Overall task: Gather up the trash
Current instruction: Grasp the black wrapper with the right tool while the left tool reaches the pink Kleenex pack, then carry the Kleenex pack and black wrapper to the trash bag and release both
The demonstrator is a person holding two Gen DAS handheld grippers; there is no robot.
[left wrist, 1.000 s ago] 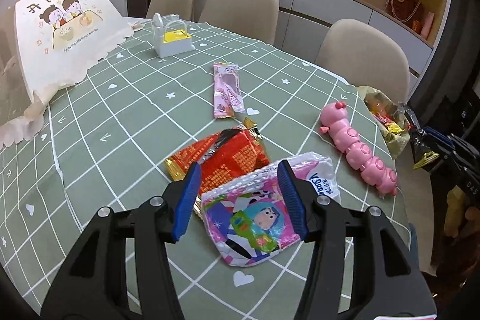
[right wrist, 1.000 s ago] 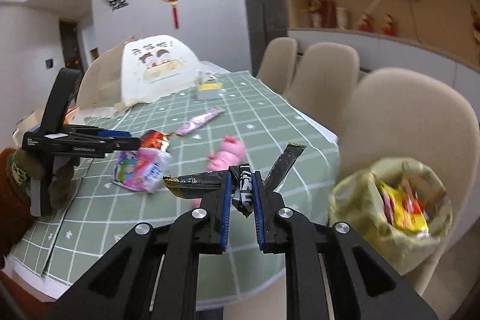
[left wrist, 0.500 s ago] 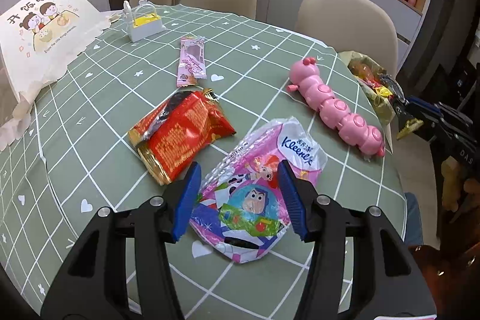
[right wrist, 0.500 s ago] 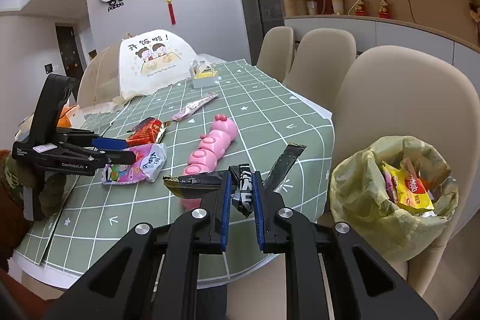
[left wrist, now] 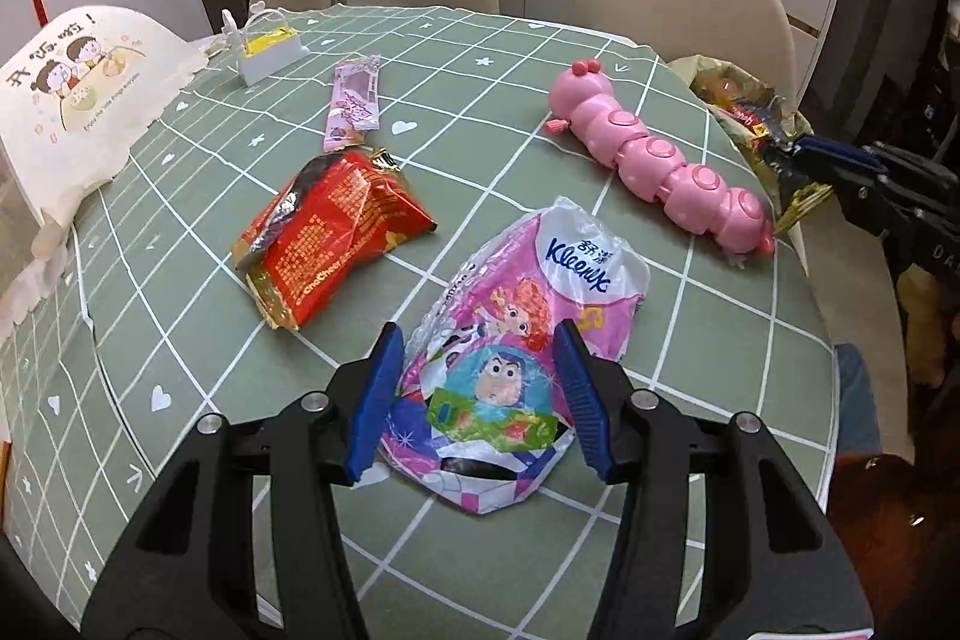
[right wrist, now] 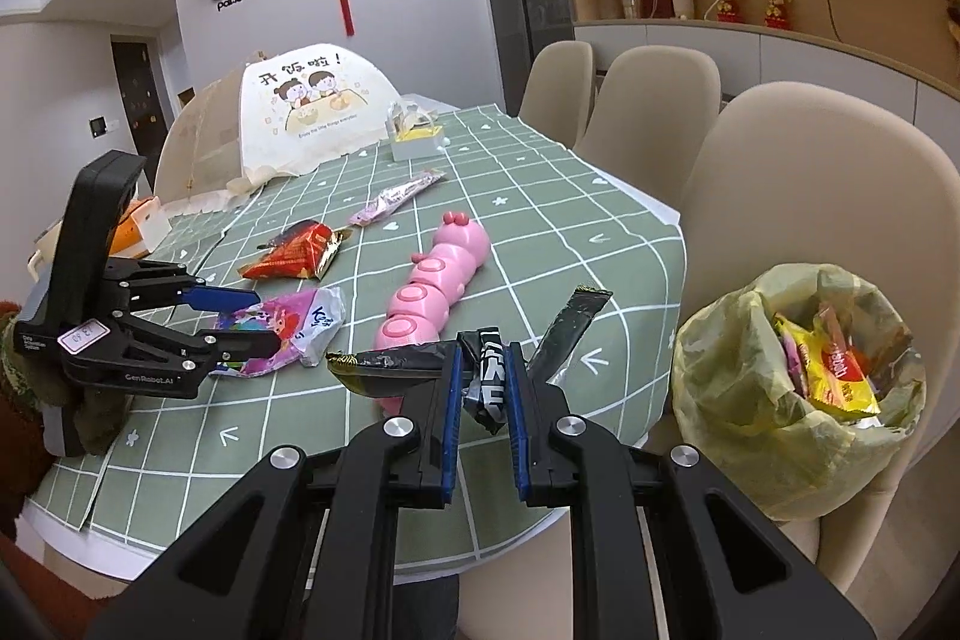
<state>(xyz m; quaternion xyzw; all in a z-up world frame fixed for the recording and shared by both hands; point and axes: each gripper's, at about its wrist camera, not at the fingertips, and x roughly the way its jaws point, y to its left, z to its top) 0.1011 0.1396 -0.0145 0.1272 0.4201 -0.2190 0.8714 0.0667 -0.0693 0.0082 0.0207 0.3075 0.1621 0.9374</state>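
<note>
A pink Kleenex tissue wrapper [left wrist: 516, 340] with cartoon print lies flat on the green checked tablecloth [left wrist: 150, 232]. My left gripper [left wrist: 477, 391] straddles its near end. The jaws are closing, the blue pads stand at the wrapper's two edges, and the wrapper is not lifted. In the right wrist view the same left gripper [right wrist: 258, 319] reaches over that Kleenex wrapper [right wrist: 300, 325]. My right gripper [right wrist: 483, 388] is shut on a crumpled black wrapper [right wrist: 396, 361], held off the table's edge beside the yellow trash bag [right wrist: 750, 388].
A red snack wrapper [left wrist: 336, 232] and a purple wrapper [left wrist: 354, 106] lie further in. A pink caterpillar toy [left wrist: 654, 160] lies to the right. A white food cover [left wrist: 78, 64] and a small white box [left wrist: 270, 46] stand at the back. Beige chairs [right wrist: 804, 196] ring the table.
My left gripper has come down and forward over the Kleenex wrapper, and its jaws have narrowed around it. My right gripper keeps hold of the black wrapper.
</note>
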